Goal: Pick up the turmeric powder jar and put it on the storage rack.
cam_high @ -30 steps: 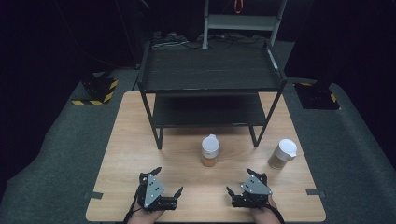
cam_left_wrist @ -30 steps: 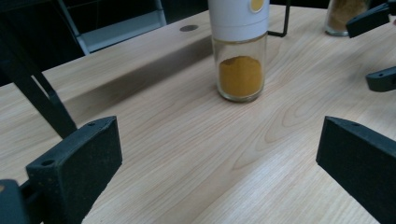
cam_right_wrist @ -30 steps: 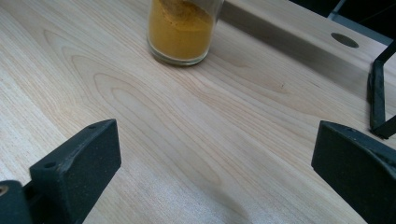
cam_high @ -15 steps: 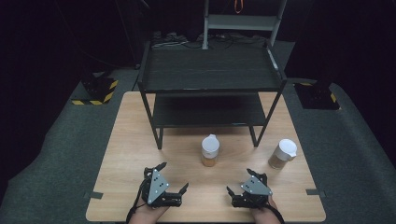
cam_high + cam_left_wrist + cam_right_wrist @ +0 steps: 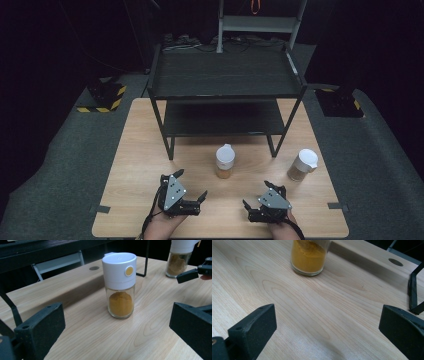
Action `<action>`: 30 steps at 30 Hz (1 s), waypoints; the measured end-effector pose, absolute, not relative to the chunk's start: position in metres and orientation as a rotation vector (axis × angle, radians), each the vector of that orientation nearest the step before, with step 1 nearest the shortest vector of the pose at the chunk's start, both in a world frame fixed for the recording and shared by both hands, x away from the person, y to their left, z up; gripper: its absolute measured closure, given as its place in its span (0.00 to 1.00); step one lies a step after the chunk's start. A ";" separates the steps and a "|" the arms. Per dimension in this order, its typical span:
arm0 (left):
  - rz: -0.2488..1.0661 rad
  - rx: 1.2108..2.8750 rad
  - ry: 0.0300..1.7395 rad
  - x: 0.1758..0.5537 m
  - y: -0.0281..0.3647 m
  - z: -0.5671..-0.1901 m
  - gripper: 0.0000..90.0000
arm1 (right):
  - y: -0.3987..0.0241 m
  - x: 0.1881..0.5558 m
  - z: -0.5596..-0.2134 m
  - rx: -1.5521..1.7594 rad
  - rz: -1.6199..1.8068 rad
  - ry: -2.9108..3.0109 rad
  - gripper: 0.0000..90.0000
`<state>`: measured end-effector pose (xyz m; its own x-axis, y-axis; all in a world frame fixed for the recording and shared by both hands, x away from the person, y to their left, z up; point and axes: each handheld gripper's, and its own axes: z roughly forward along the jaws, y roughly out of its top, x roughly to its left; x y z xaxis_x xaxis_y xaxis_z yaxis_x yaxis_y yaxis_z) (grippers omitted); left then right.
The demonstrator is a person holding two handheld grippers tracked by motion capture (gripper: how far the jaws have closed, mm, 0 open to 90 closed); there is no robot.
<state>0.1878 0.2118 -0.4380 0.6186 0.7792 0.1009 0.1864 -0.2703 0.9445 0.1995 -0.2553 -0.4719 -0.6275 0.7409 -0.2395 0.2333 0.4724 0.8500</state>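
**Left gripper swings toward the spice jar**

Turning since a second ago, my left gripper (image 5: 192, 192) now points its jaws to the right, at the near spice jar (image 5: 225, 161); my right gripper (image 5: 256, 200) has hardly shifted.

I see the wooden table (image 5: 140, 165) bearing a black two-level shelf rack (image 5: 225, 80) at its far half. In front of the rack stands the near jar, upright, white cap on top, orange powder in the bottom. A second jar (image 5: 302, 165) with browner powder stands well apart to the right.

Both my grippers rest on the near edge of the table, jaws spread wide and holding nothing. Through my left gripper view the near jar (image 5: 120, 285) sits between the jaws but farther off.
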 end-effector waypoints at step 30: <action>0.649 1.759 0.795 0.221 0.189 -0.447 0.00 | -0.257 0.200 -0.472 0.802 1.104 2.120 0.01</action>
<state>0.2207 0.1891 -0.4467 0.6322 0.7732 0.0504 0.2038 -0.2287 0.9519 0.1996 -0.2567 -0.4723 -0.6303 0.7397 -0.2357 0.2309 0.4685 0.8528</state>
